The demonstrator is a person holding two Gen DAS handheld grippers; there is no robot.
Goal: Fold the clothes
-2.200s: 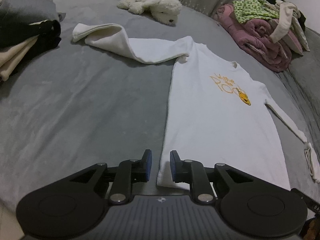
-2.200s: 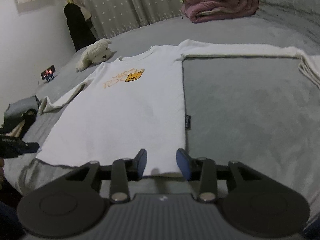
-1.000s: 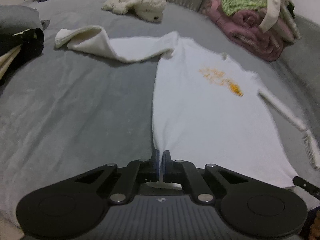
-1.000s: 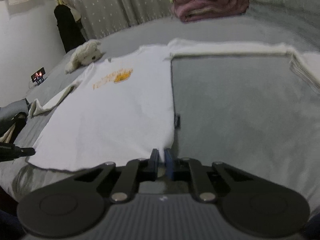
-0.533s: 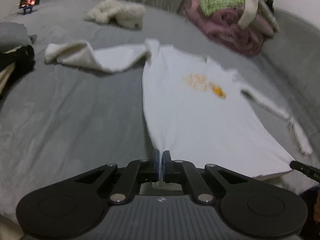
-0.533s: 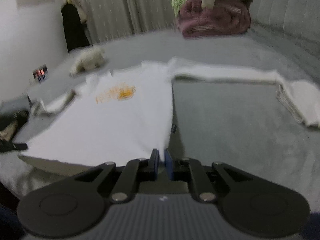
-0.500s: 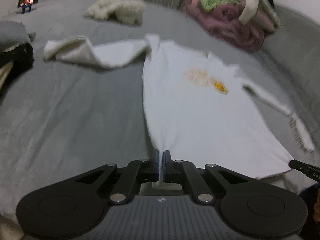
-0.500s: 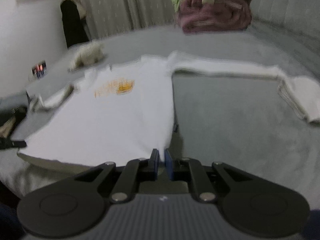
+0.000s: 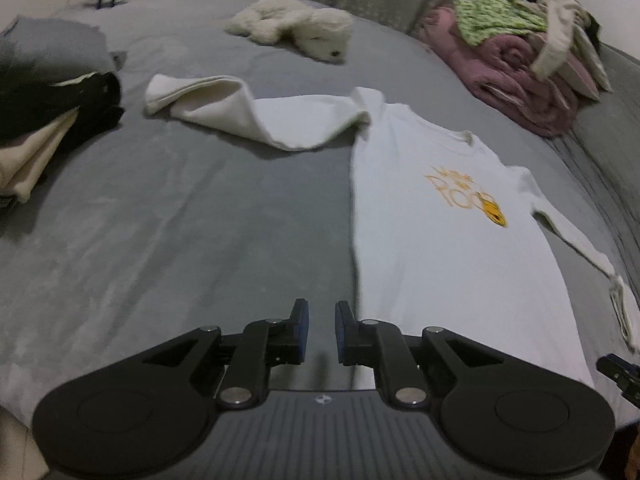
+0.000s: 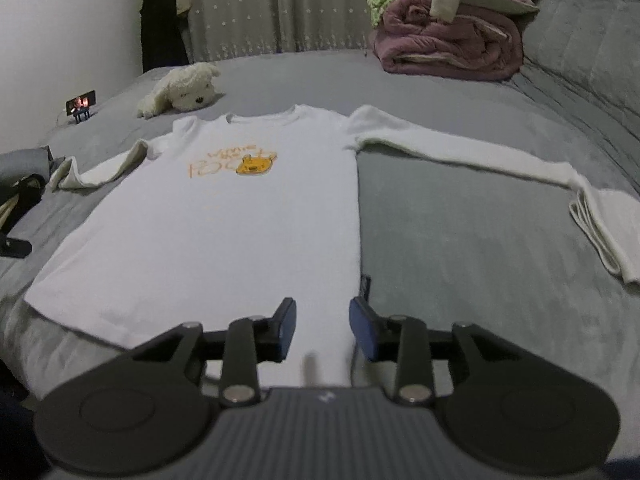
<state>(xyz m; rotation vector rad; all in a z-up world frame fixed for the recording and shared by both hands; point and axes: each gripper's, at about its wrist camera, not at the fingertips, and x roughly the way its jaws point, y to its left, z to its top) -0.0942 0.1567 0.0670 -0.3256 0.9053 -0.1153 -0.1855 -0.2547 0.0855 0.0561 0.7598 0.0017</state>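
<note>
Both tools released hem since a second ago: left tool [image 9: 319, 332] parted narrow, right tool [image 10: 322, 330] wide, both empty. Shirt [image 10: 224, 232] flat on bed [image 10: 460, 248], smoothed; sleeve folds next.

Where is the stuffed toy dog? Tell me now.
The stuffed toy dog lies on the grey bed beyond the white shirt, left of its collar in the right wrist view.

The black two-finger left gripper with blue pads [image 9: 319, 330] is held low and level, its jaws parted by a narrow gap with nothing clamped between them. The matching black right gripper [image 10: 322, 330] is opened wider, and apparently nothing is gripped by it, though the view is blurred.
</note>
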